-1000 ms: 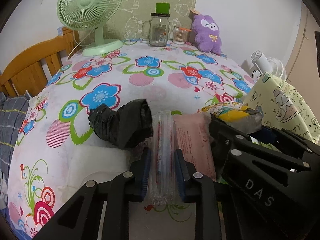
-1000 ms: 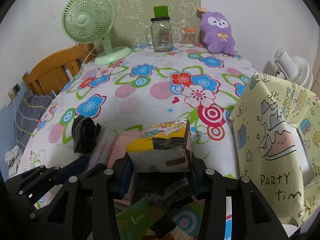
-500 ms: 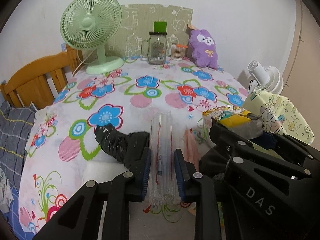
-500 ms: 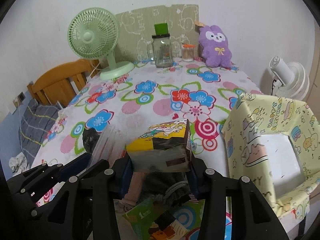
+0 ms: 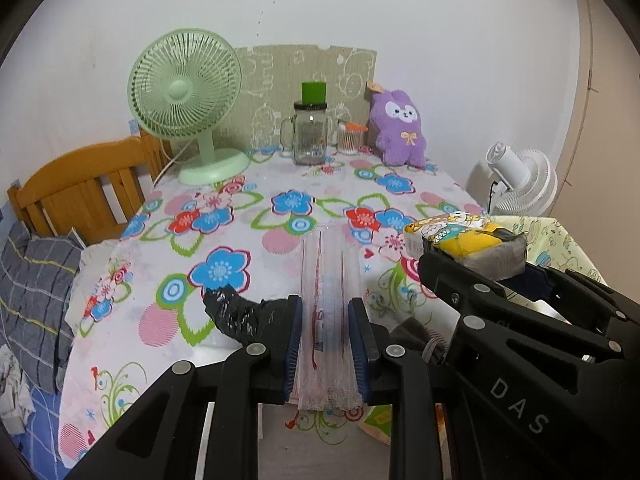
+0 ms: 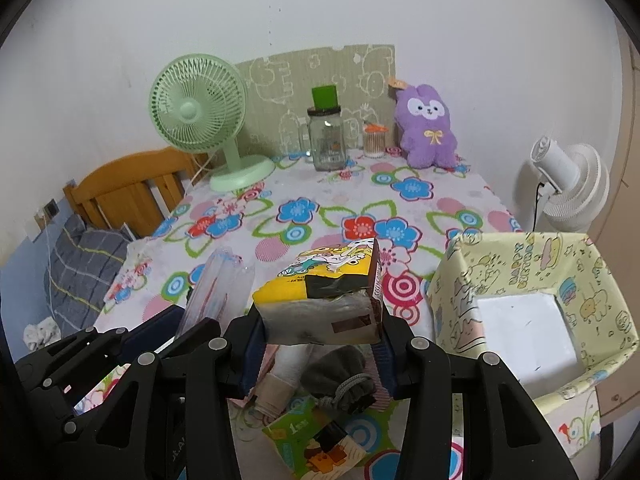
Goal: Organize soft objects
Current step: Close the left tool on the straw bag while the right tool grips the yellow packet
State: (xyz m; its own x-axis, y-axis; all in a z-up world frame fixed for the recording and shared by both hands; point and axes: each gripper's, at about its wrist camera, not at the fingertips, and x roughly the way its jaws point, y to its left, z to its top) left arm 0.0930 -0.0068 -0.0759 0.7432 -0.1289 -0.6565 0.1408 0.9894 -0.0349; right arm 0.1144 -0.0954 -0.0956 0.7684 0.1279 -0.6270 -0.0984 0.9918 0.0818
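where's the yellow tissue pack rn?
In the right gripper, the yellow tissue pack is clamped above the table, left of the paper-lined box.

A green desk fan (image 5: 186, 96), a glass jar (image 5: 310, 133) and a white fan (image 6: 568, 188) stand beyond the flowered tablecloth (image 5: 280, 216).

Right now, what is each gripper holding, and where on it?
Left gripper: clear plastic pack, clamped across its near end. Right gripper: yellow cartoon-print tissue pack, pinched by its two short sides. Both are off the table.
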